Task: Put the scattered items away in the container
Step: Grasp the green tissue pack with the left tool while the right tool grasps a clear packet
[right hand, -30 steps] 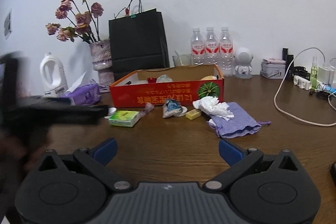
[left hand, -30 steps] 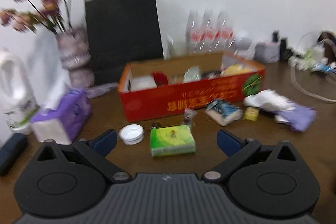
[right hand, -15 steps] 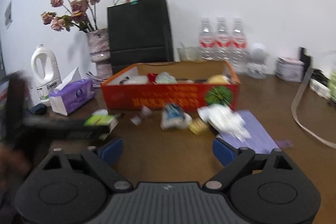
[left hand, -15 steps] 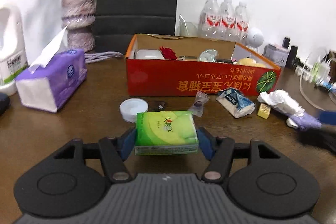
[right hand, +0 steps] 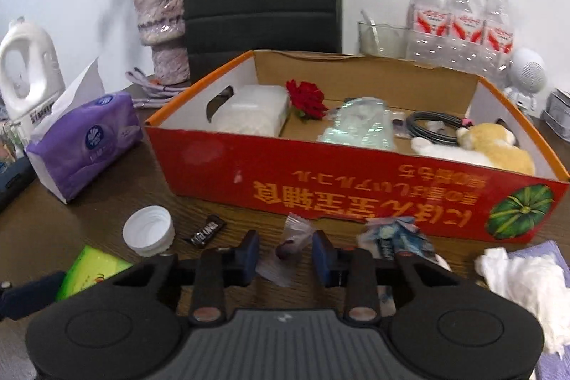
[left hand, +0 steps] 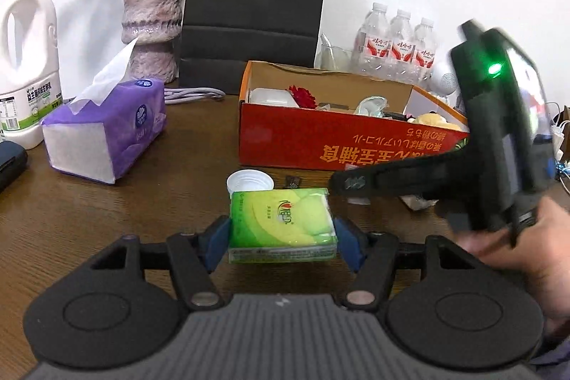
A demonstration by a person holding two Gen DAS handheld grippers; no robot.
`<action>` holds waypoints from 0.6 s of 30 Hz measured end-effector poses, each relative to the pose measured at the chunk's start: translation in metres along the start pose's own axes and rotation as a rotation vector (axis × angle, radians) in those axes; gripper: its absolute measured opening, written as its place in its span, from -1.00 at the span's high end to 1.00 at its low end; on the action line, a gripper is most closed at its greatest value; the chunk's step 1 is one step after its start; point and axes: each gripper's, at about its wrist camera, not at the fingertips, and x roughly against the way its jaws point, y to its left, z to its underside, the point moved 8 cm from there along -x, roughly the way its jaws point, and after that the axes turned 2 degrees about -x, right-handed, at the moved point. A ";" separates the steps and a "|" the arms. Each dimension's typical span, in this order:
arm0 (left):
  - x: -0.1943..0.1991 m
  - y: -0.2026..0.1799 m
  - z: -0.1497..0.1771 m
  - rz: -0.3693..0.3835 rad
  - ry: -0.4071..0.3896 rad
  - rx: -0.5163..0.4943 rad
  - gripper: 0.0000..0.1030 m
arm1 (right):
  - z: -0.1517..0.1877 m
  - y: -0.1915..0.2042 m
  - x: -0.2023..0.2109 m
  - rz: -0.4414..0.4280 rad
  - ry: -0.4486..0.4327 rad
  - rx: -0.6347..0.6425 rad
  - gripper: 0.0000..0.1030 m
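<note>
In the left wrist view, the left gripper (left hand: 282, 237) is now pressing its blue pads against both sides of the green tissue pack (left hand: 281, 221); a second ago the jaws were spread wide with the pack lying loose ahead of them. The pack is sitting low over the wooden table (left hand: 107, 202), just in front of the white bottle cap (left hand: 249, 182) and well short of the red cardboard box (left hand: 342, 145). I judge the grasp secured, so a lift toward the box is coming next. The right gripper's body is also crossing this view at right.

In the right wrist view, the right gripper (right hand: 285, 250) is closing in around a small clear plastic packet (right hand: 290, 243), its jaws narrowed from their earlier wide spread but seemingly not yet pinching it. The packet is lying on the table just before the box's front wall (right hand: 356, 187), beside a blue wrapper (right hand: 395, 235). White crumpled tissue (right hand: 523, 284) and a purple pouch (right hand: 538, 253) are waiting at right.
</note>
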 end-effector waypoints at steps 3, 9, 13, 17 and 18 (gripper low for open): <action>-0.001 -0.002 0.002 0.000 0.003 -0.009 -0.25 | 0.003 0.007 0.000 0.003 -0.012 0.054 0.73; -0.004 -0.009 0.009 0.000 0.015 -0.059 -0.25 | 0.010 -0.011 0.050 0.021 -0.080 0.054 0.74; 0.013 -0.033 0.023 0.035 0.027 -0.137 -0.25 | 0.043 -0.042 0.102 0.027 -0.080 0.008 0.74; 0.043 -0.056 0.045 0.072 0.040 -0.140 -0.25 | 0.092 -0.068 0.148 0.058 -0.059 -0.029 0.74; 0.048 -0.061 0.052 0.068 0.053 -0.147 -0.25 | 0.104 -0.072 0.156 0.056 -0.050 -0.044 0.74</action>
